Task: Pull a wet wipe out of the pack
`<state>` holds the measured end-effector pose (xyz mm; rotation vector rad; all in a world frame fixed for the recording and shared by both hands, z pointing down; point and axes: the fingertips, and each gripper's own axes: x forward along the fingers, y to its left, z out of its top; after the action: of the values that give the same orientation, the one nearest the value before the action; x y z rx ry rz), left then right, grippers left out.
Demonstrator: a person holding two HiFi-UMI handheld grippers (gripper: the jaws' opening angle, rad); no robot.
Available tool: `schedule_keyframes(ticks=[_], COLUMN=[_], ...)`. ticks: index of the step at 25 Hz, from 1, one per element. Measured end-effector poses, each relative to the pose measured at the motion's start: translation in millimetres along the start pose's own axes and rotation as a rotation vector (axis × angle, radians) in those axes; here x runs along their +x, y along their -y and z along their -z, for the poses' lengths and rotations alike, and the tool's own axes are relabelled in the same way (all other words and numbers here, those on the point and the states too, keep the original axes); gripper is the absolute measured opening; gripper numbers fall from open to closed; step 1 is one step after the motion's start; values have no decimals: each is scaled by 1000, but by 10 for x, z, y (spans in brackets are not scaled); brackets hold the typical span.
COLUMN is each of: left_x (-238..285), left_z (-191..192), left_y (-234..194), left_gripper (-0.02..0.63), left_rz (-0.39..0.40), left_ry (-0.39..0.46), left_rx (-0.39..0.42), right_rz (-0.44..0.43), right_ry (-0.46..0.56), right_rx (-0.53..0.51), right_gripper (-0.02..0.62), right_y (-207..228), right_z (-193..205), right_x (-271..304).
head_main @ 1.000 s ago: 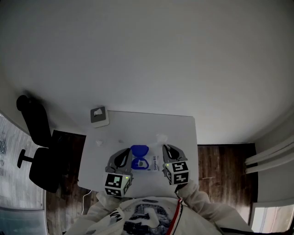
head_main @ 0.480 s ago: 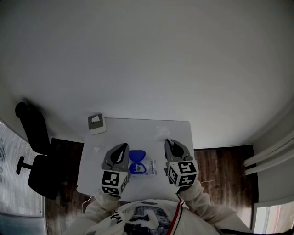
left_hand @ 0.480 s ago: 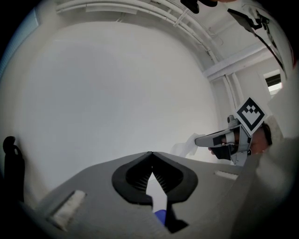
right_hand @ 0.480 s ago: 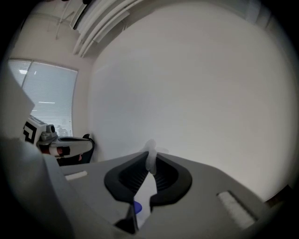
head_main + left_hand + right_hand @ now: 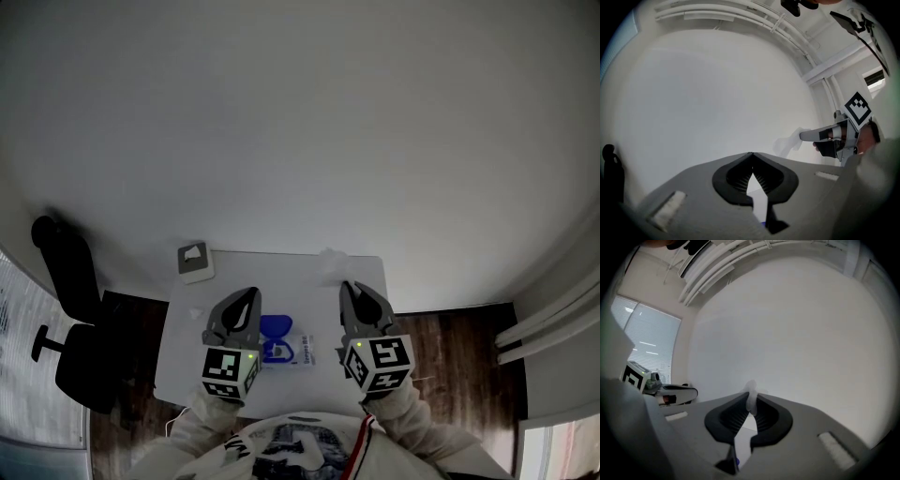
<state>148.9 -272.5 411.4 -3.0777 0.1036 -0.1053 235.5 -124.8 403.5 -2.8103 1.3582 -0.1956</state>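
Head view: the wipe pack [image 5: 305, 349] lies on the white counter [image 5: 178, 356] with its blue lid [image 5: 274, 327] flipped open. It sits between and beneath the two tools the person holds up side by side. The right tongs [image 5: 750, 397] are pinched tight on a white wet wipe [image 5: 752, 386], which pokes up past their tips and is well apart from the pack. The left tongs [image 5: 751, 154] are closed tip to tip with nothing between them. A small grey box [image 5: 195, 262] sits at the counter's far left corner, and a black chair [image 5: 66, 272] stands beside it on the floor.
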Motion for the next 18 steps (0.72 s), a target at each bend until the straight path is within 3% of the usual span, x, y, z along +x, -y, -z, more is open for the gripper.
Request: schedule_keyframes(ticks=[8, 18], left_x=[40, -171], left_z=[125, 153], left_y=[303, 561], left_gripper=[5, 5], left_rz=[-28, -62], left_ry=[-44, -64], left_rx=[-2, 13], right_rz=[-35, -87], right_ry=[-32, 18], right_rx=[27, 54], right_gripper=[18, 15], right_y=[218, 202], right_z=[140, 102], right_x=[-138, -385])
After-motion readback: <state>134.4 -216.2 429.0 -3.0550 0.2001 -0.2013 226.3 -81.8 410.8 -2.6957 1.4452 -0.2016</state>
